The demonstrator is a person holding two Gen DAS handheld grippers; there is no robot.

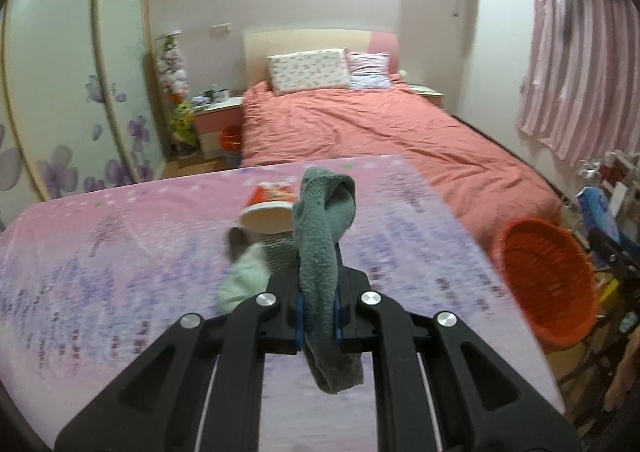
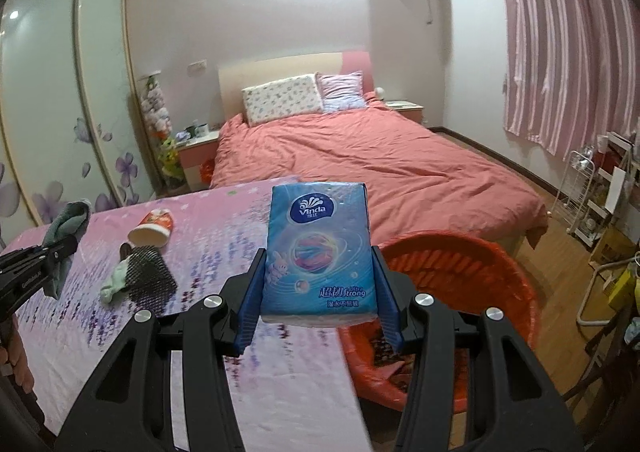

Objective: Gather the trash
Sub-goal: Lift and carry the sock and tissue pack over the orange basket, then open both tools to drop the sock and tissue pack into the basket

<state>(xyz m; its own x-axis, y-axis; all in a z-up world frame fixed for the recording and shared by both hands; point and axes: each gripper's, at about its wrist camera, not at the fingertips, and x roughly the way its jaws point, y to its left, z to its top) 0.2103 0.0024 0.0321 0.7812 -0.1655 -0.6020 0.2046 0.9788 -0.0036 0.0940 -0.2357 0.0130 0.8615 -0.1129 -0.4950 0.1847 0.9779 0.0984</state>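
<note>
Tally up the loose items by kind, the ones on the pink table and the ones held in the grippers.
Grey cloth, in left gripper: 1
Blue tissue pack, in right gripper: 1
Red paper cup, on its side: 1
Black brush: 1
Pale green cloth: 1
Total: 5

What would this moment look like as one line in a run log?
left gripper: shut on grey cloth | right gripper: shut on tissue pack | cup: on table | basket: beside table

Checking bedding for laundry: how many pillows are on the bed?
2: a floral pillow on the left against the headboard, a striped pillow beside it on the right. More may be hidden.
</note>
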